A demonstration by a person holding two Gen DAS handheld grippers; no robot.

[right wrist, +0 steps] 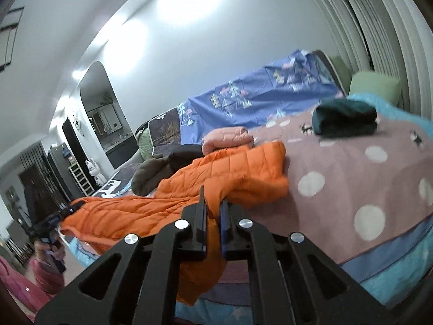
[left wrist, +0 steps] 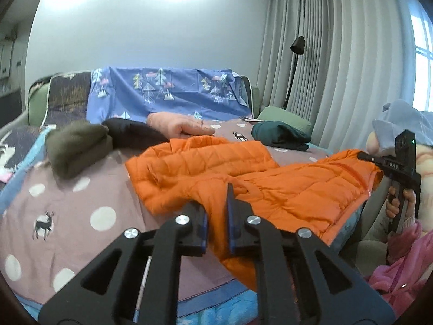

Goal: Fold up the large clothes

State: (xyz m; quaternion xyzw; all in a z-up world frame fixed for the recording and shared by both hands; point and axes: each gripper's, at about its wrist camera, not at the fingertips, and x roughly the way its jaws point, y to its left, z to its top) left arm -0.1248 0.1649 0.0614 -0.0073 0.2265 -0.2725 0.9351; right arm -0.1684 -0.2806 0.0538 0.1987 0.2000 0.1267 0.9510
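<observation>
An orange quilted puffer jacket [left wrist: 243,173] lies spread across the near part of a bed covered by a mauve dotted blanket [left wrist: 89,205]. My left gripper [left wrist: 216,203] is shut on the jacket's near edge, and orange fabric hangs down between its fingers. My right gripper [right wrist: 212,205] is shut on another edge of the jacket [right wrist: 216,178], with fabric hanging below it. The right gripper also shows at the right of the left wrist view [left wrist: 370,159], at the jacket's far corner. The left gripper shows at the left of the right wrist view [right wrist: 67,211].
Folded clothes lie at the back of the bed: an olive one [left wrist: 75,149], a black one [left wrist: 132,132], a pink one [left wrist: 176,124] and a dark teal one [left wrist: 281,135]. A blue patterned sheet [left wrist: 167,92] covers the backrest. Curtains [left wrist: 338,54] and a floor lamp [left wrist: 296,48] stand at the right.
</observation>
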